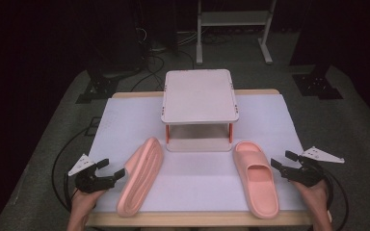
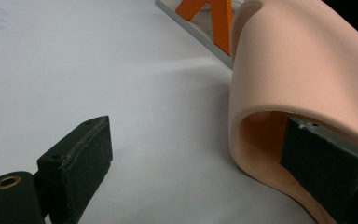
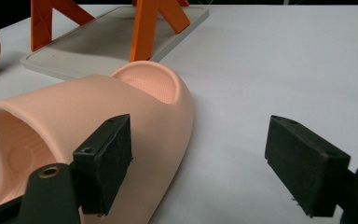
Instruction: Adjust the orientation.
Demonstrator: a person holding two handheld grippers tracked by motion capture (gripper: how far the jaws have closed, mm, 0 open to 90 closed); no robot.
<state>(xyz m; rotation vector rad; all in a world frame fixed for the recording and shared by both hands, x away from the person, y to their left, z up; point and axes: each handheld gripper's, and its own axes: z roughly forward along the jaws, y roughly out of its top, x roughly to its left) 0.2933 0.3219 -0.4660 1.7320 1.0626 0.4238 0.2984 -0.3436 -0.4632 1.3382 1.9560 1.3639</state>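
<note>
Here left gripper point(image 1: 110, 169) open beside left slipper point(image 1: 141, 176).

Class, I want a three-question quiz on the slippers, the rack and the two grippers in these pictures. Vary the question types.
1. True or false: the left slipper lies flat on its sole.
2. The rack has legs of which colour? A green B orange C blue
3. Fill in: both the left gripper and the right gripper have their jaws ____.

Key: 1 false, it is tipped on its side. 2 B. 3 open.
</note>
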